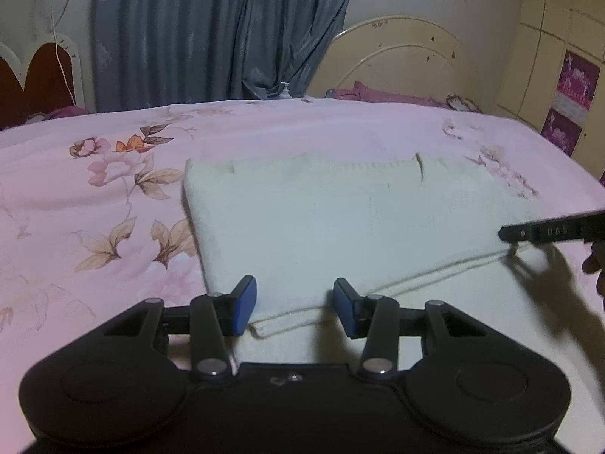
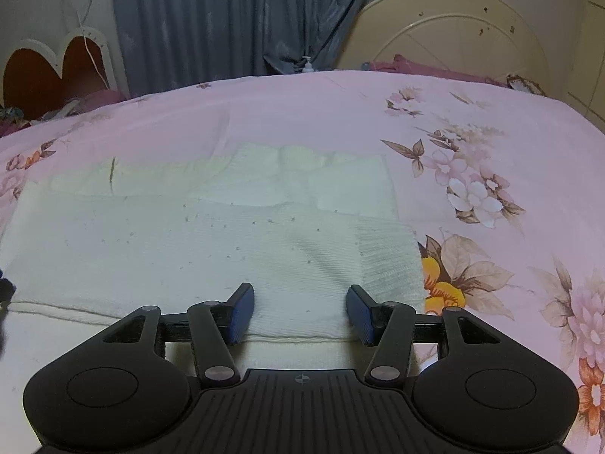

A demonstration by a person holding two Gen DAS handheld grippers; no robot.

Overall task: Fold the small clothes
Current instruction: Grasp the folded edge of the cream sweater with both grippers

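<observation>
- The cream knit garment lay flat on the bed, already doubled over itself, filling the centre of both wrist views; in the right wrist view its ribbed hem sat at centre right.
- I judged it light, soft and floppy, with a fuzzy, pilled surface that should grip well and not slide; it would sag and drag if lifted from one point only.
- The best hold, I reckoned, was the near folded edge, pinching through both layers at two spread points.
- My left tongs stood spread over that near edge at the lower centre, clasping nothing.
- My right tongs were likewise spread, straddling the near edge beside the ribbed corner, nothing held.
- Around it the pink floral bedsheet looked smooth; blue curtains hung at the top.
</observation>
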